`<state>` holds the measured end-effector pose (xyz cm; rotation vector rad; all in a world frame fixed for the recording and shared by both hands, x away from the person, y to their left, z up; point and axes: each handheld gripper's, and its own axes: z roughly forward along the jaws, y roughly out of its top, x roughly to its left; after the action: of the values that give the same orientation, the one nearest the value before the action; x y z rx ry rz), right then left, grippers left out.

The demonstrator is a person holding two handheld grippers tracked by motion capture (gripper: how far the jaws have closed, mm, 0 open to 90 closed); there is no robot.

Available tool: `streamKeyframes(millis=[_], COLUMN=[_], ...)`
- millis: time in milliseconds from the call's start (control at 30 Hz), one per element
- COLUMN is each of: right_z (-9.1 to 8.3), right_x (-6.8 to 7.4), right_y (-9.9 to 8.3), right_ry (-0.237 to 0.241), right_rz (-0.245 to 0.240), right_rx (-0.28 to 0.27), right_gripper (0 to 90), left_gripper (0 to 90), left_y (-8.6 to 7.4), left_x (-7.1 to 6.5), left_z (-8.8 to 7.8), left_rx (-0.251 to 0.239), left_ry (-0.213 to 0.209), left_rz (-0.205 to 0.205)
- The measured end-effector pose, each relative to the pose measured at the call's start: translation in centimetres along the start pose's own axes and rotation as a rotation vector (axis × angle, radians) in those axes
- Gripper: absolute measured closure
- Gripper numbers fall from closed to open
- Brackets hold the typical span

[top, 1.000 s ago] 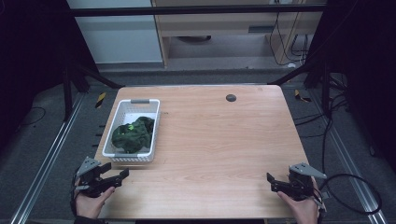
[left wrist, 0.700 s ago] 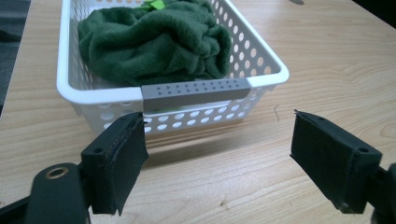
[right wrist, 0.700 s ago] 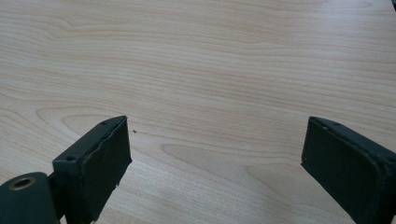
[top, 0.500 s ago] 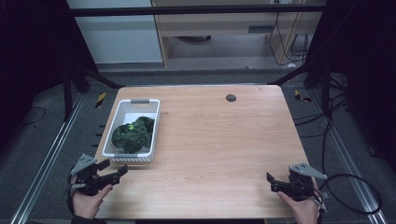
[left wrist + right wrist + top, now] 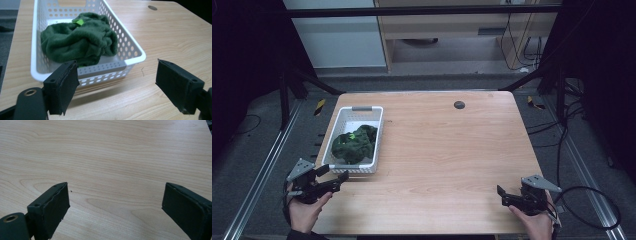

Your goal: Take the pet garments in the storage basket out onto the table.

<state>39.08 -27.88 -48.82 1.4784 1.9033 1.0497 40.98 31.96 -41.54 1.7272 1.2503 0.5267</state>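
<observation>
Cloth (image 5: 77, 41): green, bunched, lying in basket (image 5: 130, 48) just ahead of left gripper (image 5: 116, 82). Left gripper: jaws wide apart, empty, at near left table (image 5: 452, 150) corner, aimed at basket. Right gripper (image 5: 115, 207): jaws wide apart, empty, over bare wood. Step: approach, likely cloth pick. Next: lift over near rim, descend, close on fold. Change: left gripper drifted slightly outward; right unmoved.
</observation>
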Motion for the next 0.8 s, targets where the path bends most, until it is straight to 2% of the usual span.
streamKeyframes(millis=[433,800], right_z=[0.0,0.0], right_x=[-0.1,0.0], right_y=[-0.1,-0.1], right_ry=[-0.014,-0.016], right_rz=[0.001,-0.006], right_rx=[-0.003,0.003], right_gripper=[7.5,7.6], left_gripper=[17.1,16.8], left_y=[2.2,3.2], left_x=[-0.7,-0.5], left_z=[1.1,1.9], left_rx=[0.001,0.028], left_ry=[-0.016,-0.001], left_rz=[0.06,0.086])
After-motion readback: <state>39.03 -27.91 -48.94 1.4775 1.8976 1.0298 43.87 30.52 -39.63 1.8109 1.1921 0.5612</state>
